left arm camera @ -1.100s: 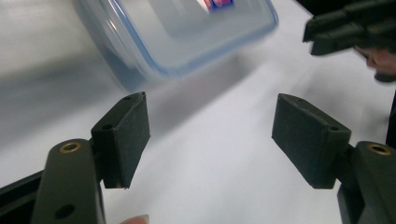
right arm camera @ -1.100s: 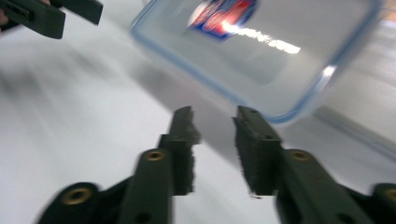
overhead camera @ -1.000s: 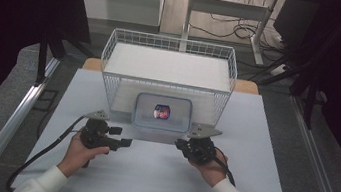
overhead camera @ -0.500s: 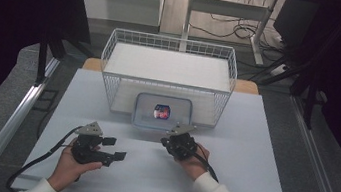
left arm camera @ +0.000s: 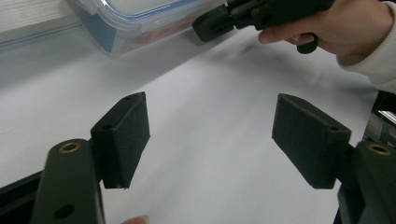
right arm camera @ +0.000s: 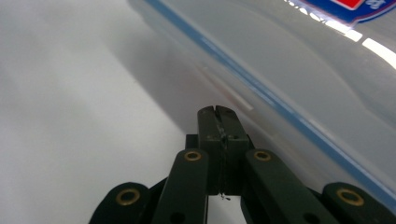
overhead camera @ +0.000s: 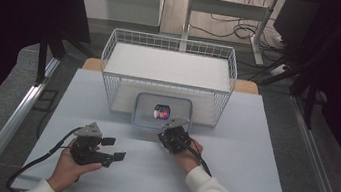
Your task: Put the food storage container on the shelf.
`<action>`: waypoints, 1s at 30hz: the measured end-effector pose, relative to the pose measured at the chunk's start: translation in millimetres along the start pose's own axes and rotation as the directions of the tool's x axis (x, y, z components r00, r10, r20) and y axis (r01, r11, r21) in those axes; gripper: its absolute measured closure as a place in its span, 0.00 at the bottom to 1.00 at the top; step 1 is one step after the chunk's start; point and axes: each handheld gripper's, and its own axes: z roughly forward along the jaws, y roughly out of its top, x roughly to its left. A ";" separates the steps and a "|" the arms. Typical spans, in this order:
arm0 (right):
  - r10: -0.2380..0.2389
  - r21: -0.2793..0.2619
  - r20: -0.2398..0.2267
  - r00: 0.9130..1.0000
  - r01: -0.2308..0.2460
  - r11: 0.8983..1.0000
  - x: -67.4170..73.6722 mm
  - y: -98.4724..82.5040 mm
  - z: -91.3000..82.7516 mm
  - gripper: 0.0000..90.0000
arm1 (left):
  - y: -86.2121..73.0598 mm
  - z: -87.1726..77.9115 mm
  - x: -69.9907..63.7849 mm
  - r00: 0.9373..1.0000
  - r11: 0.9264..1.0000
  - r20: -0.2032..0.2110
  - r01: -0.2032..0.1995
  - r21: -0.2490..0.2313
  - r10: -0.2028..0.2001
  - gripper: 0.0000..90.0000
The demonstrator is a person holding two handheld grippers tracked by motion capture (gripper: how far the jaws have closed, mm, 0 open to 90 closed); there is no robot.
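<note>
A clear lidded container (overhead camera: pixel 147 104) with a blue rim lies on the white table, just in front of the wire basket. A red and blue item (overhead camera: pixel 161 111) shows through its lid. My right gripper (overhead camera: pixel 163 135) is shut with nothing between its jaws, and its tip sits at the container's front edge. In the right gripper view the shut jaws (right arm camera: pixel 217 113) point at the container's side (right arm camera: pixel 303 70), close under the blue rim. My left gripper (overhead camera: pixel 114 149) rests low at the near left, open and empty. From the left gripper view, the open pads (left arm camera: pixel 210 102) face the container (left arm camera: pixel 140 18) and the right gripper (left arm camera: pixel 205 25).
A white wire basket (overhead camera: pixel 172 51) stands at the back of the table (overhead camera: pixel 250 158), its floor bare. Black cables trail from both grippers toward the near edge. Metal rails run along both sides of the table.
The right hand has slid left and a little forward, to the container's front edge. The left hand has drawn back toward the near left, jaws still open.
</note>
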 end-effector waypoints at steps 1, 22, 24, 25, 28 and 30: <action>0.008 -0.005 -0.003 1.000 -0.008 1.000 -1.2 0.6 0.5 0.99 | -0.2 0.3 -0.1 1.000 1.000 0.001 0.000 0.002 0.000 0.30; 0.052 -0.094 0.011 0.999 -0.050 0.994 -1.6 18.1 -4.5 0.99 | -0.5 -0.6 2.2 1.000 1.000 0.015 0.016 0.001 -0.016 0.30; 0.062 -0.095 0.012 0.998 -0.061 0.994 -2.9 19.0 -3.8 0.99 | -0.6 -0.7 1.8 1.000 1.000 0.015 0.016 -0.001 -0.016 0.30; 0.062 -0.095 0.012 0.998 -0.061 0.994 -2.9 19.0 -3.8 0.99 | -0.6 -0.7 1.8 1.000 1.000 0.015 0.016 -0.001 -0.016 0.30; 0.070 -0.101 0.016 0.997 -0.068 0.993 -3.4 20.7 -1.4 0.99 | -0.4 -1.9 2.2 1.000 1.000 0.013 0.015 -0.005 -0.015 0.30; 0.078 -0.103 0.020 0.997 -0.076 0.992 -4.1 22.1 0.3 0.99 | -0.3 -2.3 2.3 1.000 1.000 0.012 0.016 -0.005 -0.015 0.30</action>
